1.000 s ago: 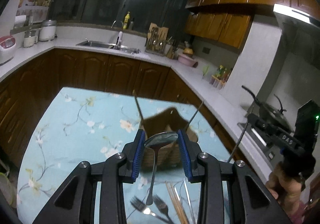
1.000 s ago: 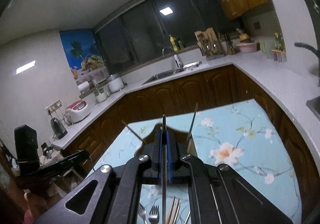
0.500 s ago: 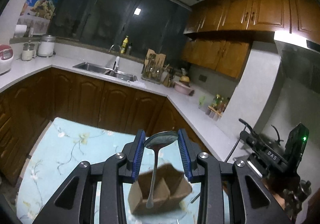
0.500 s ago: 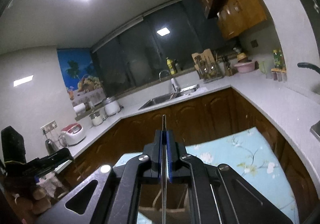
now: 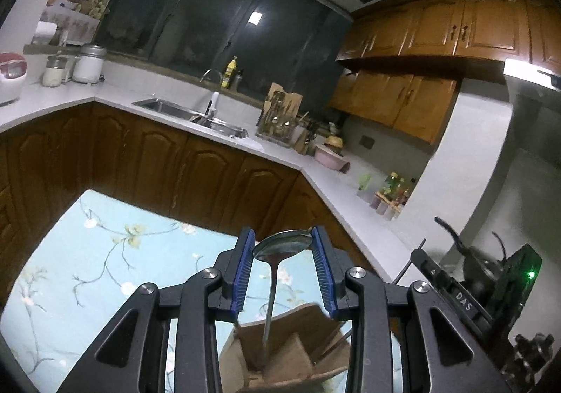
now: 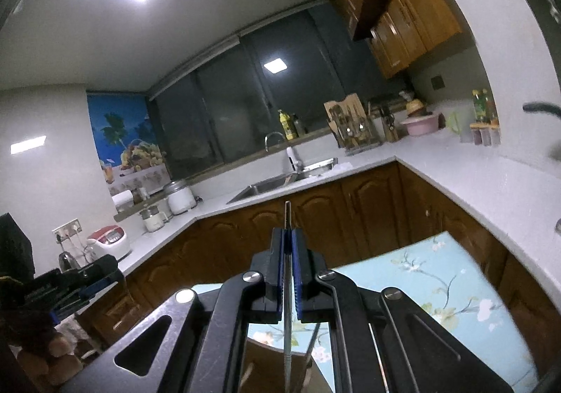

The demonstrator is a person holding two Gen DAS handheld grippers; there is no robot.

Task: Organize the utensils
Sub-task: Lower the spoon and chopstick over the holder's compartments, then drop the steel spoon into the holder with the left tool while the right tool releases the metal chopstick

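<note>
My left gripper (image 5: 282,239) is shut on the bowl of a metal spoon (image 5: 271,288), blue pads pressing on both sides. The spoon's handle hangs down into a compartment of the brown divided box (image 5: 298,354), which stands on the table right below. A few thin sticks lean in the box's right side. My right gripper (image 6: 287,235) is shut on a thin metal chopstick (image 6: 287,214) that runs upright between its pads, its lower end over the same box (image 6: 259,370). In the left wrist view the right gripper (image 5: 426,261) sits at the right, the stick slanting below it.
The table wears a light blue floral cloth (image 5: 87,270). Dark wooden cabinets and a white counter (image 5: 315,168) wrap around behind it, with a sink (image 5: 196,112) and a knife block. A pan on the stove (image 5: 480,270) is at the right. A hand (image 6: 52,358) grips the left tool.
Both grippers have moved forward over the box, which was ahead on the table and now lies beneath them. The forks and chopsticks on the cloth have dropped out of view. The spoon handle now reaches into the box.
</note>
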